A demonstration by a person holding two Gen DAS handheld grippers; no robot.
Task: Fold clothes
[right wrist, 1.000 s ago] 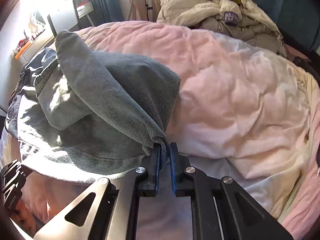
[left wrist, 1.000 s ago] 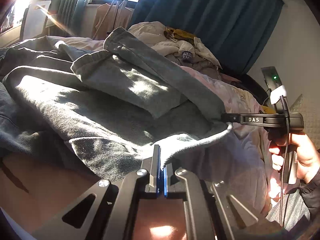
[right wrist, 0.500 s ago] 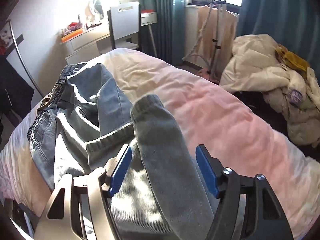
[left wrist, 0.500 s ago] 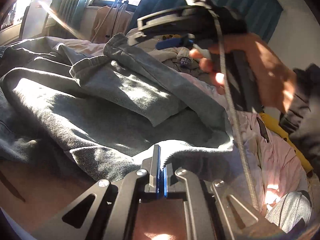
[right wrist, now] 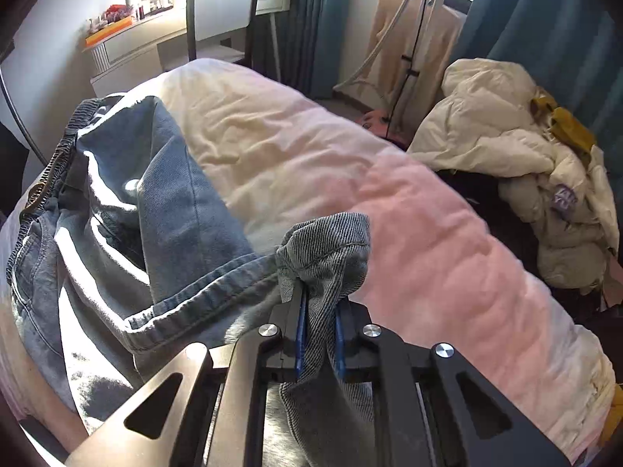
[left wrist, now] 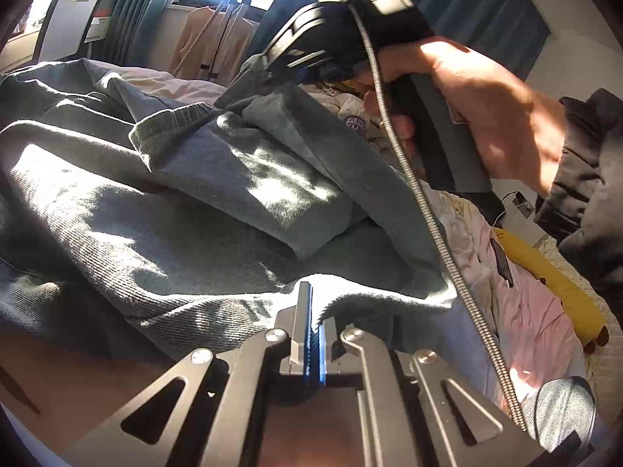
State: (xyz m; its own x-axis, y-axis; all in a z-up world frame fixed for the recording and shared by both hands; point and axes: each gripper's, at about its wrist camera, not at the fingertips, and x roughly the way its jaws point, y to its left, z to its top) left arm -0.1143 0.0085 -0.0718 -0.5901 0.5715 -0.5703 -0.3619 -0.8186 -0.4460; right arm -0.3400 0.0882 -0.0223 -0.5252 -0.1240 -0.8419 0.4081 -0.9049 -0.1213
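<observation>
My left claw (left wrist: 311, 334) is clenched on a pale edge of the jeans (left wrist: 163, 210), its 2 blue pads pressed together with the denim pinched between them. The cloth rises from the pads toward 12 o'clock in sunlit and shadowed folds across the bed.

My right claw (right wrist: 317, 334) has just been closing, and it now grips a bunched cuff (right wrist: 331, 249) of the jeans; the denim fills the narrow gap between its pads and spills over their tips. In the left view that claw sits at 1 o'clock, my hand (left wrist: 483, 116) wrapped round its handle and a coiled cable (left wrist: 424, 218) dropping from it toward 5 o'clock.

From the right view the jeans spread from the claw toward 9 and 10 o'clock, waistband (right wrist: 43, 183) at the far left, a hemmed leg (right wrist: 194, 303) folded across them. They lie on a pink and cream duvet (right wrist: 428, 241) running from 11 to 4 o'clock. A cream jacket (right wrist: 506, 148) is heaped at 2 o'clock.
</observation>
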